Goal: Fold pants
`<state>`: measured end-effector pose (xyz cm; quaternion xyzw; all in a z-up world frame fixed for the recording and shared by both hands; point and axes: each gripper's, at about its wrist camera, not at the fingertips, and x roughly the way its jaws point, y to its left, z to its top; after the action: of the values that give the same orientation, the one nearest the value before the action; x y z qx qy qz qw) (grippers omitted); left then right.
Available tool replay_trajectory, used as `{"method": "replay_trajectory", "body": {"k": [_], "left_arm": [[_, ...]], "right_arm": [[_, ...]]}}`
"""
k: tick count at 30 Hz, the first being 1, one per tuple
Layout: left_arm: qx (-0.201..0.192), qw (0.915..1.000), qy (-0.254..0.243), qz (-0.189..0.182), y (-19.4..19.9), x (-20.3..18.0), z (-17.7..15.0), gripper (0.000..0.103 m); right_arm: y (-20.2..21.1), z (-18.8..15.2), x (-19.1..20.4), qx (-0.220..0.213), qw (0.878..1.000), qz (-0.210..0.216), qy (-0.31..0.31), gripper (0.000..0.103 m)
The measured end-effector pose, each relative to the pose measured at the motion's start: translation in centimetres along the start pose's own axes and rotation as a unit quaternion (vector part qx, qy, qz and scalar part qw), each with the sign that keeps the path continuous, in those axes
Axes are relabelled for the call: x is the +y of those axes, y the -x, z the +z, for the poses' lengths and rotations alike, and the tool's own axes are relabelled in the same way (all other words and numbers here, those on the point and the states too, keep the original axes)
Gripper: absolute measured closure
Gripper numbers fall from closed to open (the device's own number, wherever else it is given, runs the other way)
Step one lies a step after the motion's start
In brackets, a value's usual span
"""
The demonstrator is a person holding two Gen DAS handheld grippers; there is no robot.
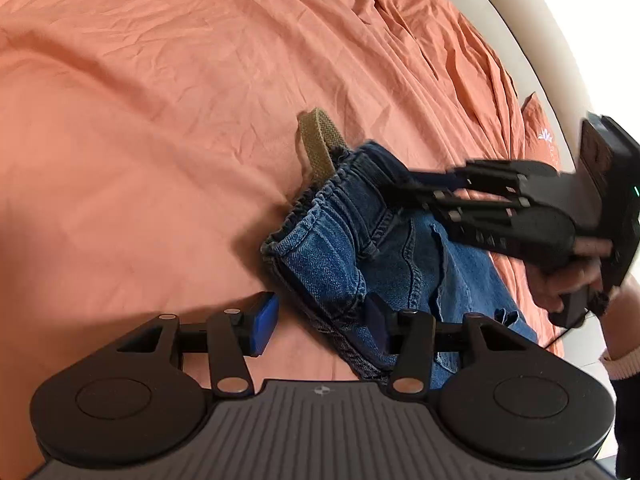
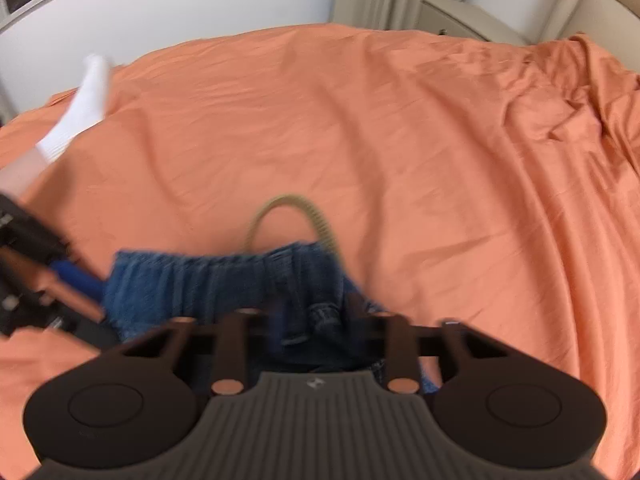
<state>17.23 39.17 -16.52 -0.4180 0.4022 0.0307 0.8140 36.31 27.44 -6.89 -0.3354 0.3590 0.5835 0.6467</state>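
Bright, even daylight; blown-out glare at far right edge of left wrist view, soft shadows on orange sheet (image 1: pixel 160 120) nr the jeans (image 1: pixel 340 248). Right wrist view motion-blurred throughout, esp. near. Strong fisheye bend at edges, both views.

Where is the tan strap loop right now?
In the left wrist view the tan strap loop sticks up mid-frame from the waistband of the jeans, against the orange bedsheet, left of the right gripper.
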Motion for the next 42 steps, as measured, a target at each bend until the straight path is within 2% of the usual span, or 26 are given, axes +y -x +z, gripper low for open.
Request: {"method": "replay_trajectory", "body": {"k": [1,5,7,9,12,18,24,28,29,30,33,37,38,42], "left_arm": [[-0.001,1.0,0.0,0.001,0.0,0.0,0.0,0.046],[-0.008,0.9999,0.006,0.002,0.4,-0.1,-0.1,0.046],[-0.015,0.9999,0.006,0.002,0.8,-0.1,-0.2,0.046],[-0.02,0.9998,0.004,0.003,1.0,-0.1,-0.3,0.044],[-0.018,0.9997,0.014,-0.004,0.8,0.2,-0.4,0.041],[-0.014,0.9971,0.066,-0.034,0.1,2.0,-0.2,0.041],[-0.029,0.9911,0.117,-0.058,-0.9,3.0,0.4,0.039],[-0.044,0.9892,0.129,-0.052,-1.9,2.7,1.1,0.039],[-0.045,0.9891,0.131,-0.05,-2.3,2.7,1.2,0.039],[-0.047,0.9886,0.135,-0.049,-2.6,2.7,1.3,0.04],[-0.05,0.9891,0.132,-0.044,-3.1,2.6,1.4,0.051],[-0.066,0.9919,0.106,-0.022,-3.1,1.7,1.2,0.068],[-0.072,0.992,0.102,-0.017,-3.0,1.4,1.1,0.073],[-0.109,0.991,0.078,0.004,-1.5,-1.0,0.4,0.081]], "right_arm": [[0.3,-0.4,0.5,0.004,1.0,-0.003,0.012,0.091],[1.8,-2.4,2.4,0.006,0.998,-0.028,0.051,0.096],[2.8,-3.2,3.4,-0.007,0.995,-0.054,0.077,0.096],[3.4,-3.3,4.4,-0.026,0.989,-0.1,0.109,0.097],[3.3,-2.1,4.8,-0.045,0.981,-0.145,0.123,0.097],[-1.6,0.0,3.7,-0.005,0.981,-0.154,0.12,0.096],[-4.1,0.7,1.1,0.008,0.992,-0.125,0.021,0.092],[-3.6,0.7,0.9,0.003,0.992,-0.129,0.001,0.086],[-3.3,0.6,1.0,0.001,0.991,-0.132,0.001,0.083],[-2.9,0.6,1.0,-0.001,0.991,-0.134,-0.005,0.075],[-1.2,0.4,0.5,-0.018,0.989,-0.14,-0.044,0.065],[2.6,-1.5,0.2,-0.029,0.984,-0.157,-0.078,0.064],[3.7,-2.4,0.2,-0.03,0.983,-0.16,-0.086,0.064],[8.7,-8.0,0.0,-0.034,0.976,-0.169,-0.129,0.063]]}}
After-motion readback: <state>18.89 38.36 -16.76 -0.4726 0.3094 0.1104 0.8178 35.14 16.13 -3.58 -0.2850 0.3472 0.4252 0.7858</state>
